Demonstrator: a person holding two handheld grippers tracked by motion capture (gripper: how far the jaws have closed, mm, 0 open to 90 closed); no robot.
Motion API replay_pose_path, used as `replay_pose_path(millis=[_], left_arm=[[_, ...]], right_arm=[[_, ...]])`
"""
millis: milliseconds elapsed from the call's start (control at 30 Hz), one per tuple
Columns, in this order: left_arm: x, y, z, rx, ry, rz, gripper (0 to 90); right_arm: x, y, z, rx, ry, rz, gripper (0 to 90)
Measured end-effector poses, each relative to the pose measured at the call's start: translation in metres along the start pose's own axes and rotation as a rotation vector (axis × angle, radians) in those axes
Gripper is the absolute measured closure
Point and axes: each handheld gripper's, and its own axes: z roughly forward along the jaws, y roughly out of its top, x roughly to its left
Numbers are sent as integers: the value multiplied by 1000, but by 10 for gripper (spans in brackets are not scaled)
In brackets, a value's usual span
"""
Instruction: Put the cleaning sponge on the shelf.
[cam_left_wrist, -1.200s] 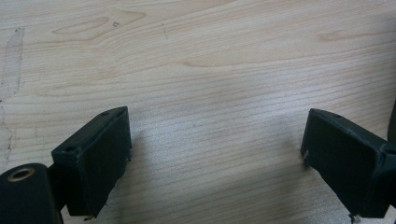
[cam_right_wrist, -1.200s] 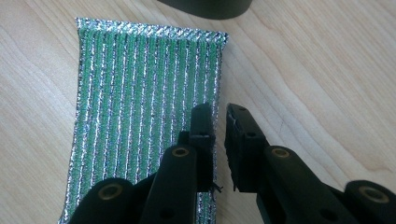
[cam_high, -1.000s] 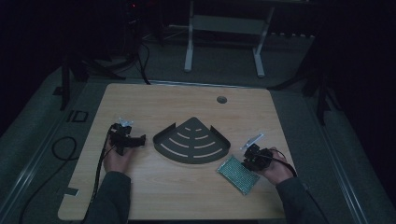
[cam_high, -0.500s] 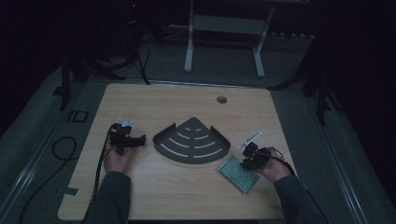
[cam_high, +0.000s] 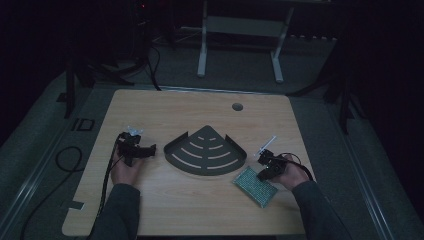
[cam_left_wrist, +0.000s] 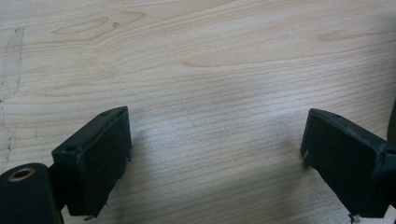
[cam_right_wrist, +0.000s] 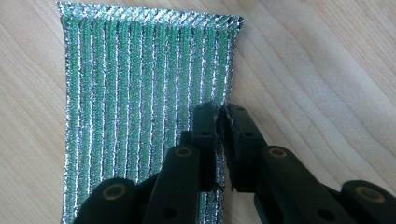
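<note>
A green and silver ribbed scouring pad (cam_high: 255, 186) (cam_right_wrist: 140, 93) lies flat near the table's front right. My right gripper (cam_high: 264, 172) (cam_right_wrist: 222, 112) sits on its right edge. Its jaws have just been closing and now stand almost together, pinching that edge between them. My left gripper (cam_high: 148, 149) (cam_left_wrist: 215, 154) rests at the left of the table, open wide, with bare wood between its fingers. A dark quarter-round slotted rack (cam_high: 205, 150) lies in the middle, between the two grippers and touched by neither.
The wooden table (cam_high: 200, 215) has a round cable hole (cam_high: 237, 106) at the back. A cable (cam_high: 106, 177) trails from the left gripper off the front left edge. A white table frame (cam_high: 240, 30) stands on the dark floor behind.
The right gripper has shifted slightly toward the pad and closed its jaws on the pad's edge. The left hand and gripper have stayed put.
</note>
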Motion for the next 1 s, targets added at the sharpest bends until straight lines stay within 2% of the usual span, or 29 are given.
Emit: replay_pose_path(millis=[200, 333, 567, 933, 1000], left_arm=[[0, 0, 0, 0, 0, 0, 92], [0, 0, 0, 0, 0, 0, 92], [0, 0, 0, 0, 0, -1, 92], [0, 0, 0, 0, 0, 0, 92], [0, 0, 0, 0, 0, 0, 93]], right_arm=[[3, 2, 0, 19, -8, -14, 880], [3, 1, -2, 5, -11, -17, 891], [7, 1, -6, 25, -23, -34, 894], [7, 1, -19, 18, -21, -24, 895], [6, 1, -23, 21, -9, -23, 895]])
